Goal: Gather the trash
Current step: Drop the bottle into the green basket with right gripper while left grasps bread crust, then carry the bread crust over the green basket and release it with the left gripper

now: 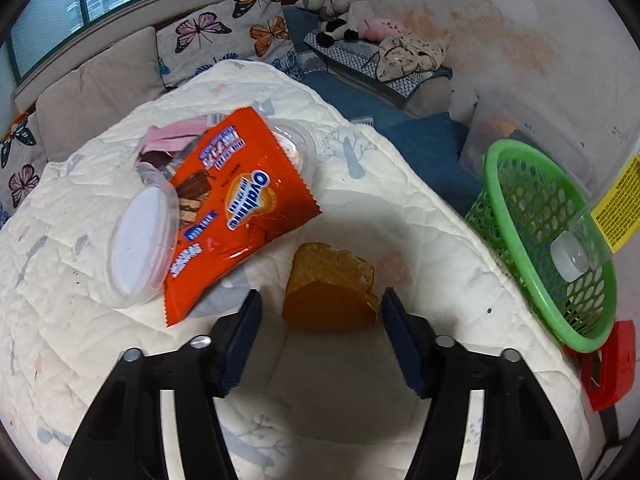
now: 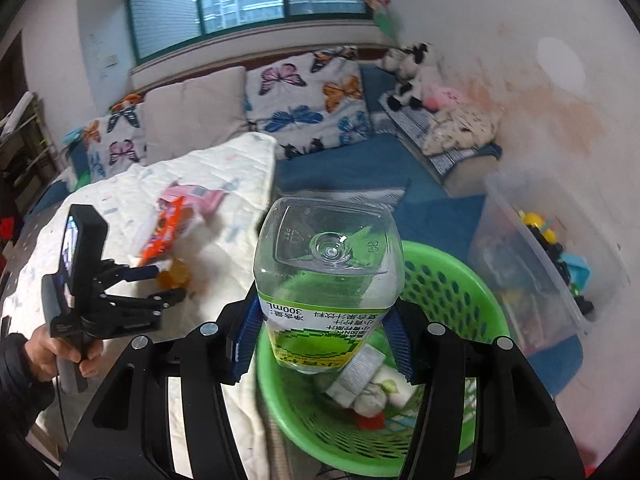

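My left gripper (image 1: 320,304) is open over the white quilt, its fingers on either side of a brown bread piece (image 1: 330,292); it also shows in the right wrist view (image 2: 160,282). An orange snack wrapper (image 1: 236,208), a clear plastic lid (image 1: 140,240) and a pink wrapper (image 1: 168,138) lie beyond. My right gripper (image 2: 324,328) is shut on a clear 300 ml bottle (image 2: 328,268) with a green label, held bottom-forward over the green basket (image 2: 440,280). The bottle's cap end (image 1: 572,256) shows in the left wrist view above the basket (image 1: 516,200).
The basket holds several pieces of trash (image 2: 368,384) and stands off the quilt's (image 1: 400,360) right edge. A clear storage bin (image 2: 560,264) with toys stands against the wall. Butterfly cushions (image 2: 304,100) and plush toys (image 2: 412,72) lie behind. A red object (image 1: 612,364) sits beside the basket.
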